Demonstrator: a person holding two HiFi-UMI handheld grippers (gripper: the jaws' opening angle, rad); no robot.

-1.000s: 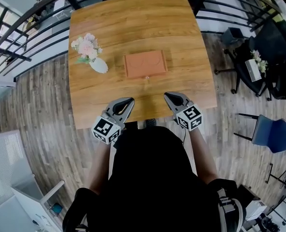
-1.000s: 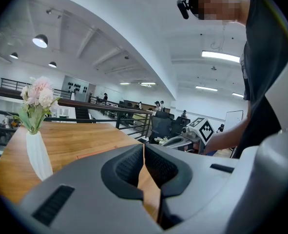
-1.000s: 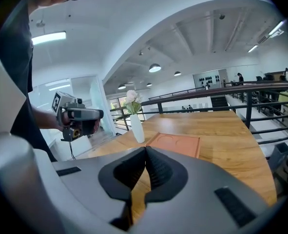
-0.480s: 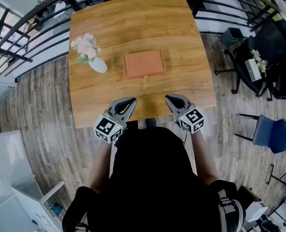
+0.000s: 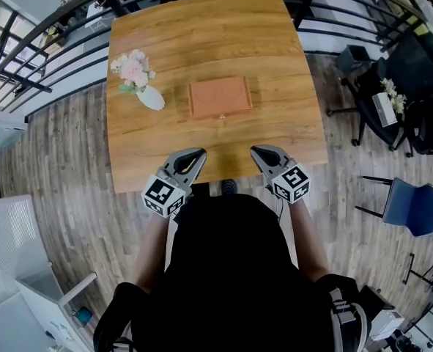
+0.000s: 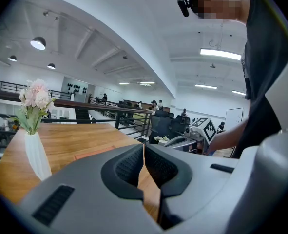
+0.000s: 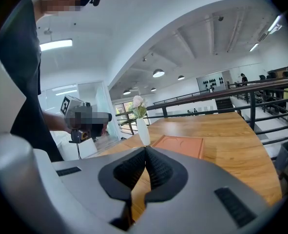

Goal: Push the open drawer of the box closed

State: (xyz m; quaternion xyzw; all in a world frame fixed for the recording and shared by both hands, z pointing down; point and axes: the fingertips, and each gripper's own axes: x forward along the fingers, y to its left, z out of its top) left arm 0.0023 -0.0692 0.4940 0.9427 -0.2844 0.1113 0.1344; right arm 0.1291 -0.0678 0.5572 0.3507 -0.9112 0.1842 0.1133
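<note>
A flat terracotta box [image 5: 219, 97] lies at the middle of the wooden table [image 5: 275, 64], with a small knob [image 5: 220, 116] at its near side. How far its drawer stands out cannot be told from above. My left gripper [image 5: 194, 155] and right gripper [image 5: 258, 152] hover over the table's near edge, well short of the box. Both are shut with nothing between the jaws. The left gripper view has its closed tips [image 6: 144, 145] below a thin strip of the box [image 6: 92, 153]. The right gripper view has its closed tips [image 7: 145, 149] pointing at the box [image 7: 179, 146].
A white vase of pink flowers [image 5: 144, 94] stands left of the box, also in the left gripper view as the vase [image 6: 35, 152]. Black railings run behind the table. A blue chair [image 5: 414, 204] and dark office chairs stand on the floor to the right.
The head view has drifted slightly. Both grippers stay shut at the table's near edge, and the box has not moved.
</note>
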